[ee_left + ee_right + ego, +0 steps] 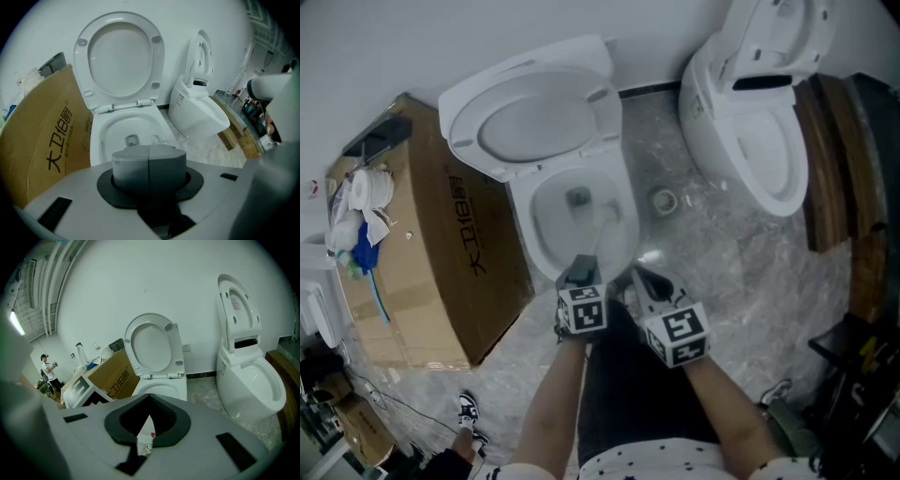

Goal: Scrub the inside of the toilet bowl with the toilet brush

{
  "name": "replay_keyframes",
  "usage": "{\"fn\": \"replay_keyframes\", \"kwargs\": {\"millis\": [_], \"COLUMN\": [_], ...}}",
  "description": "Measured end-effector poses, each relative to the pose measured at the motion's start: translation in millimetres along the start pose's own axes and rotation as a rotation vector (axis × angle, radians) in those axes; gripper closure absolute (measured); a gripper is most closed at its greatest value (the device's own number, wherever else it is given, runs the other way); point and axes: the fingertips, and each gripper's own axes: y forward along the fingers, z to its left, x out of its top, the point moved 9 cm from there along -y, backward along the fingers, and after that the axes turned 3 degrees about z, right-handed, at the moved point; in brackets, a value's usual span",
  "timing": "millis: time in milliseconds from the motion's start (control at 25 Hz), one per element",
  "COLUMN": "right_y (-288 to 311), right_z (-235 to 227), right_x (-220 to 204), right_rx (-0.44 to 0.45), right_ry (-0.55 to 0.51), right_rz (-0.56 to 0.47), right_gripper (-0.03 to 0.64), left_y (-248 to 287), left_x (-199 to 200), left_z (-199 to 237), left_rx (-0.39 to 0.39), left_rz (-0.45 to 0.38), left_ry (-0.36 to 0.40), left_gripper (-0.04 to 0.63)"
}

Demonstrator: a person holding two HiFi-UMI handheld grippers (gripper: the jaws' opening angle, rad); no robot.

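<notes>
Head view: A person stands over an open toilet (525, 244) at the back edge of a marbled floor (712, 253), with the lid (525, 127) raised. The left gripper (579, 270) hangs over the front rim of the bowl (558, 220), its fingers clenched. A pale brush (605, 220) reaches from it down into the bowl, near the drain (577, 197). The right gripper (645, 281) is just beside the left and holds nothing. A carton (422, 234) stands just beside the toilet's left side. A second toilet (759, 141) stands toward the floor's back right corner.

Left gripper view: The grey fingers (136, 168) are pressed together along one seam. Beyond them lies the bowl (124, 129), with the brush head (157, 138) faint inside. The grip on the handle is hidden beneath the fingers.

Right gripper view: The fingers are drawn apart, leaving a dark hollow (149, 423) with nothing in it.

Step in hand: scrubbing appears to be under way, since the brush is inside the bowl. The next move likely calls for sweeping the head around the bowl wall and under the rim, with a firm hold on the handle.

Writing: the carton's side carries four black Chinese characters, seemingly 大卫伯爵.
</notes>
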Motion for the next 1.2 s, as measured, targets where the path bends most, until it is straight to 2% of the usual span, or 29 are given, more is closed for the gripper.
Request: {"fn": "replay_keyframes", "kwargs": {"millis": [1200], "right_y": [24.0], "right_z": [8.4], "right_x": [3.2], "right_rx": [0.001], "right_ry": [0.004], "right_rz": [0.033], "right_gripper": [0.611], "left_y": [16.7], "left_x": [63.9], "left_z": [34.8], "left_rx": [-0.014], "left_rz": [-0.057], "left_ry": [0.058], "left_gripper": [0.440]}}
